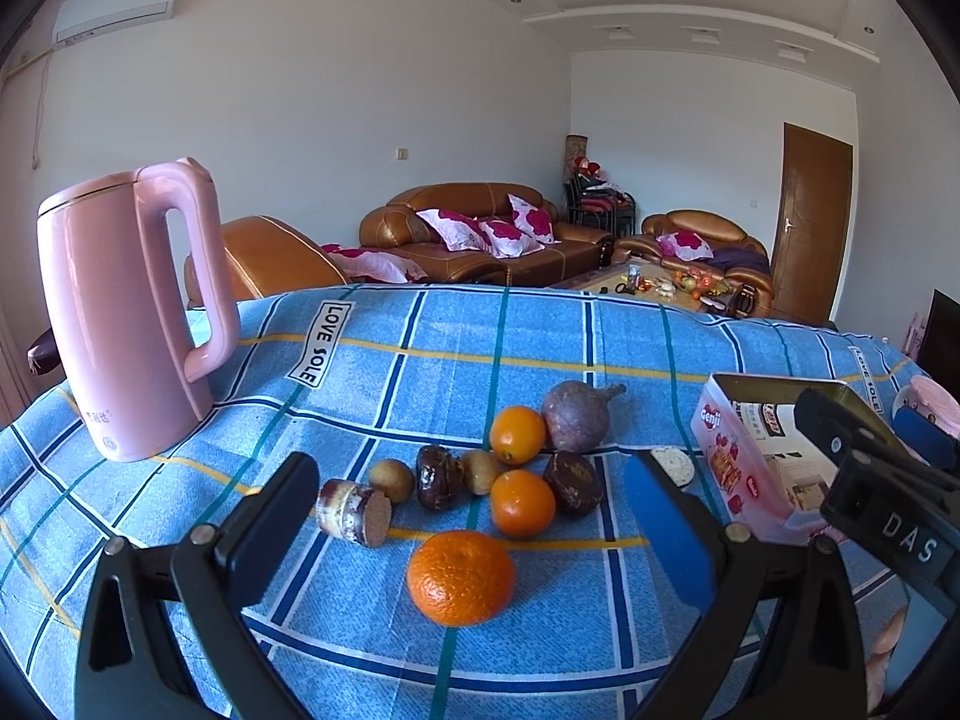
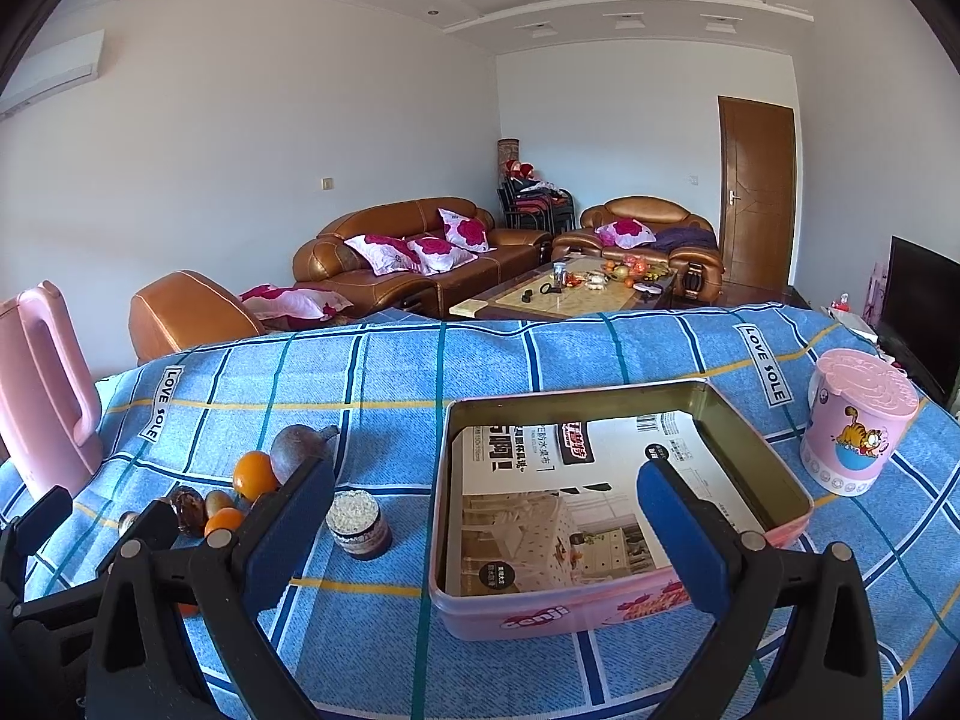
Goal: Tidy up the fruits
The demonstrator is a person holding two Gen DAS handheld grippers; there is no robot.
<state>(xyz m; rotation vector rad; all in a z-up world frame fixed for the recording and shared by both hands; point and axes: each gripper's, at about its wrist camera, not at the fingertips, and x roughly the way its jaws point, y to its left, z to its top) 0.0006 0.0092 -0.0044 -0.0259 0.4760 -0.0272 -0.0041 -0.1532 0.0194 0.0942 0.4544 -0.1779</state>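
Three round oranges lie among the fruit cluster on your blue plaid-covered table (image 1: pixel 420 324); the largest orange (image 1: pixel 460 577) sits nearest your left tool (image 1: pixel 474 531), between its wide-open, empty fingers. Your right tool (image 2: pixel 489 531) is likewise fully open and empty, over the near edge of the open pink rectangular tin (image 2: pixel 774 480), paper-lined, right of the fruit.

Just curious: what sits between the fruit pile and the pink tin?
A small round jar standing upright on the blue cloth, clearest in the right wrist view.
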